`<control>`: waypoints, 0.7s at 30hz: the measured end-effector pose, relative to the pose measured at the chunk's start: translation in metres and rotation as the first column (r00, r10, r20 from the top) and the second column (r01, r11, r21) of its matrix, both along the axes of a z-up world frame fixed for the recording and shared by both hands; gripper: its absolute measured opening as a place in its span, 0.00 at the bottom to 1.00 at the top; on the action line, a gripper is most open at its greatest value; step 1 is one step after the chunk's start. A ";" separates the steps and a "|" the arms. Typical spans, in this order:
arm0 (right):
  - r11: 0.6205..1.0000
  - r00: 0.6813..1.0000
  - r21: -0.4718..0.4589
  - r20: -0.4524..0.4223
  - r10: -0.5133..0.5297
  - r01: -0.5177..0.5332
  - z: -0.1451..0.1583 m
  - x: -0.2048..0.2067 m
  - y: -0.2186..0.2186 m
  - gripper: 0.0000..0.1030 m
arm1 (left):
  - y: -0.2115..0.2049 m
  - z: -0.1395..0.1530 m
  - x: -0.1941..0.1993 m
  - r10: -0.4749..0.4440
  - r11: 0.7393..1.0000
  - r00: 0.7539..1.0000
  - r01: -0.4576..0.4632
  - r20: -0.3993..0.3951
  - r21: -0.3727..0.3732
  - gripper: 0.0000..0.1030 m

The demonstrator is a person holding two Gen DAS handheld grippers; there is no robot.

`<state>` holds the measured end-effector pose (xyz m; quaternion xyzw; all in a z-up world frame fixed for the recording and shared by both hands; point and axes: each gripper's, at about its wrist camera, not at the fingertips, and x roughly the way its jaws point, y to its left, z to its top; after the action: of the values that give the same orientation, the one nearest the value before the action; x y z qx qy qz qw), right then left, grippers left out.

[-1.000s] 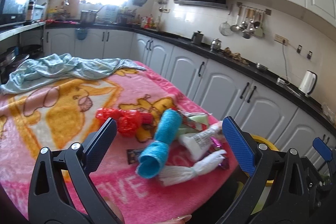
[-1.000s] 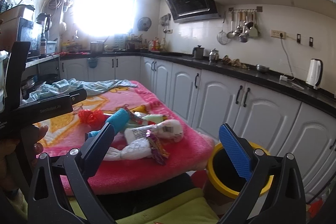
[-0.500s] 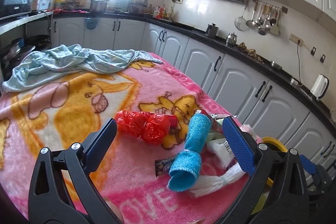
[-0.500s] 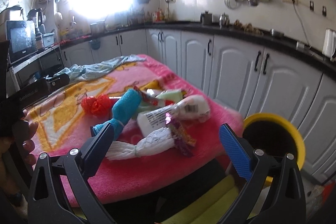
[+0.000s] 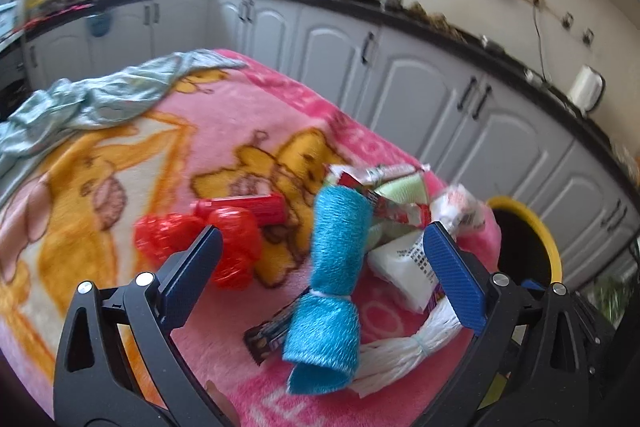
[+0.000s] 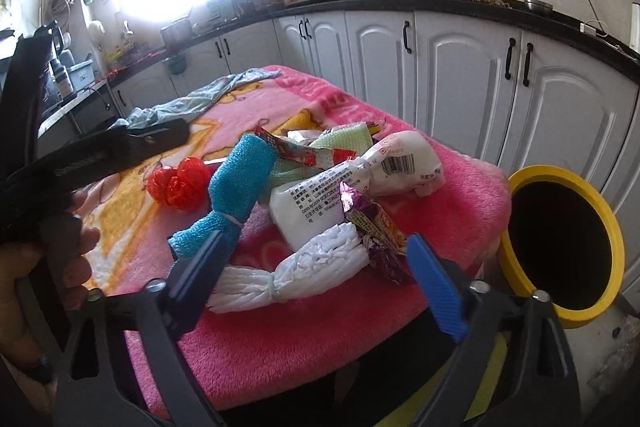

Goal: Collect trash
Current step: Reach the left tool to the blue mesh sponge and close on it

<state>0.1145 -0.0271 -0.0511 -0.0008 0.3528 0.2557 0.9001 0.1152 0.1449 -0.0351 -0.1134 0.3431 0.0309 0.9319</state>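
Right tool [image 6: 316, 273] is hovering w/ jaws spread, just been narrowing, around the white tied plastic bundle [image 6: 296, 273] at the near edge of the pink-blanketed worktop [image 6: 460, 183], pads not pressing. Left tool [image 5: 320, 271] is gaping wide over the blue netting roll [image 5: 332, 279], nothing gripped. Red mesh ball [image 6: 178, 185] is lying further in. Yellow-rimmed bin [image 6: 560, 247] is standing off the right edge.

Both wrist cameras look steeply down, close, over the pink blanket-covered bench [image 5: 224, 311]; both share the blue tied scrubber [image 5: 336, 267] [image 6: 236, 187].
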 end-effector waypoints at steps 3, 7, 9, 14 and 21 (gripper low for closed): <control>1.000 1.000 -0.006 -0.029 0.000 0.000 -0.006 0.009 0.006 0.70 | 0.004 -0.012 0.016 -0.013 0.999 0.998 0.011 -0.054 -0.036 0.82; 1.000 0.997 -0.008 -0.073 0.011 -0.012 -0.014 0.019 0.010 0.43 | 0.006 -0.024 0.030 -0.028 0.999 0.995 0.025 -0.101 -0.033 0.79; 1.000 0.997 -0.004 -0.077 0.022 -0.023 -0.014 0.022 0.011 0.27 | 0.007 -0.028 0.035 -0.041 0.999 0.993 0.037 -0.113 -0.040 0.76; 0.998 0.996 0.036 -0.068 0.060 -0.058 -0.007 0.021 0.007 0.09 | 0.010 -0.039 0.047 -0.064 0.995 0.985 0.051 -0.159 -0.086 0.61; 0.992 0.993 0.080 -0.056 0.103 -0.099 0.004 0.018 0.002 0.07 | 0.008 -0.044 0.053 -0.111 0.987 0.977 0.087 -0.182 -0.133 0.20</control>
<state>0.1326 -0.0251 -0.0471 0.0239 0.3690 0.3143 0.8744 0.1680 0.1534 -0.0792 -0.1506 0.4363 -0.0265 0.8867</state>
